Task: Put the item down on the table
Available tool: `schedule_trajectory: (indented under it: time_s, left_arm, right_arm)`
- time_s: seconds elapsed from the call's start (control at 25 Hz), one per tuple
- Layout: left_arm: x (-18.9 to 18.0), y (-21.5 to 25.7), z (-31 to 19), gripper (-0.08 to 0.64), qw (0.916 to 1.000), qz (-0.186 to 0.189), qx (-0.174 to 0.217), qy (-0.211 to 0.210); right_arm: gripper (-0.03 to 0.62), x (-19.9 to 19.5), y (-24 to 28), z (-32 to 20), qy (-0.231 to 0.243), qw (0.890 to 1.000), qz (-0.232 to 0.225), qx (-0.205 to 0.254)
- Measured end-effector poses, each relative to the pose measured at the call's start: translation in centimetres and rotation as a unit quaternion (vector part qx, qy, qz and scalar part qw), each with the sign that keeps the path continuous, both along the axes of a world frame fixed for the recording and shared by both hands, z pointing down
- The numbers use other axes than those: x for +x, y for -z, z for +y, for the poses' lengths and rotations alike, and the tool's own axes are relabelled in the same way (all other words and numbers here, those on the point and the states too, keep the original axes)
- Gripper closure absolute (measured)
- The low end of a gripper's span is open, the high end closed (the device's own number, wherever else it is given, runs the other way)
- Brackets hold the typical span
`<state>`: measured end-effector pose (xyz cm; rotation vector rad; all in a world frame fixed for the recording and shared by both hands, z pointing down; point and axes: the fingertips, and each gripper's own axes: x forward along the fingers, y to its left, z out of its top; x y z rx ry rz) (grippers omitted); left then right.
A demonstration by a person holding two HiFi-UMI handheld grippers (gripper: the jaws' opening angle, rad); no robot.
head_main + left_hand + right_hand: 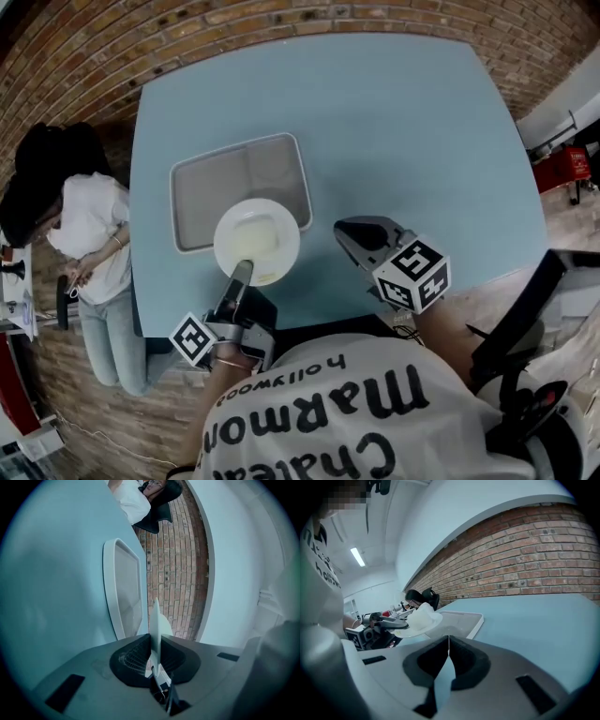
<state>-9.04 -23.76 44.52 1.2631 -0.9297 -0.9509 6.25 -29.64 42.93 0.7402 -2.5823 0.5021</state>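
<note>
Left tongs (242, 270) pinch the near rim of a round white plate (257, 239) in the head view. The plate hangs over the near right corner of a grey tray (211, 187), close to the near edge of the blue table (403, 131). Right tongs (345, 231) are closed on nothing, just right of the plate. In the left gripper view, the plate shows edge-on between the jaws and reaches straight out from them. In the right gripper view, it is held flat in the air above the table, with its humped middle facing up.
</note>
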Motion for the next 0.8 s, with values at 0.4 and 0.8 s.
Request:
schedule_trajectory:
  time_s: [0.4,0.8]
  left_arm:
    - [0.5,-2.8,-2.4,0.532,0.9951,0.02,-0.057,-0.078]
    - [1.2,-5.7,-3.2,0.532,0.9855,0.04,-0.119,-0.114]
  right_arm:
    - [0.581,-1.9,-1.6,-3.7,-0.04,0.999,-0.004,-0.024]
    - [0.581,-1.8,-3.6,-4.0,-0.054,0.998,0.002,-0.045]
